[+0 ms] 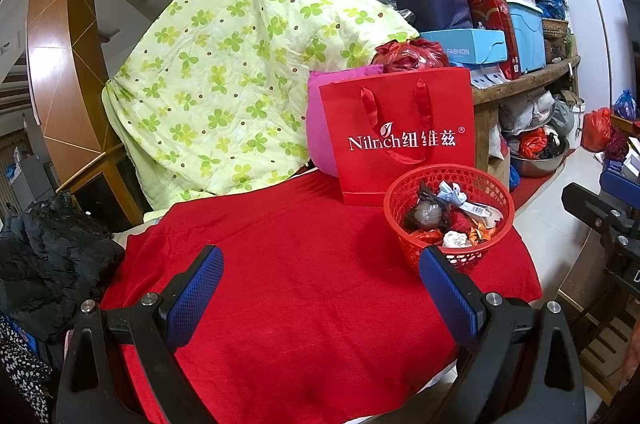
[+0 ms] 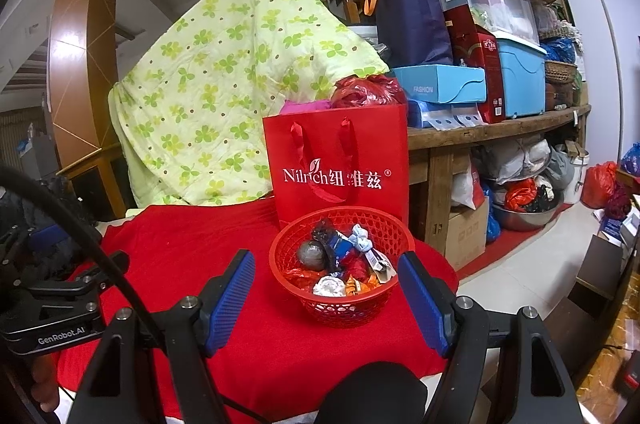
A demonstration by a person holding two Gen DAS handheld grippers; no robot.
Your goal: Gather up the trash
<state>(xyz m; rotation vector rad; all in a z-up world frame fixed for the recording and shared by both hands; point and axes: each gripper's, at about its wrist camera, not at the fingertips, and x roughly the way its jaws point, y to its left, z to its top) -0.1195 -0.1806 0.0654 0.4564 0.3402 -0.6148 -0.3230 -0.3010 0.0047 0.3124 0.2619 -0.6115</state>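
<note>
Low in the frame, both left gripper (image 1: pixel 322 274) and right gripper (image 2: pixel 326 282) spread wide and empty, nothing left to pick off the red cloth (image 1: pixel 300 284). At mid-frame, crumpled wrappers (image 2: pixel 344 264) heaped in the red mesh basket (image 2: pixel 340 308), seemingly the collection point; behind, upright, a red paper gift bag (image 2: pixel 336 159)

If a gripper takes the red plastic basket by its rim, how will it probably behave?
The red basket has thin lattice walls, so the rim will probably flex under the pads. It holds only crumpled wrappers and paper scraps, so it is likely light. It narrows toward the base and sits on soft red cloth, so a push may tip it and spill the trash.
</note>
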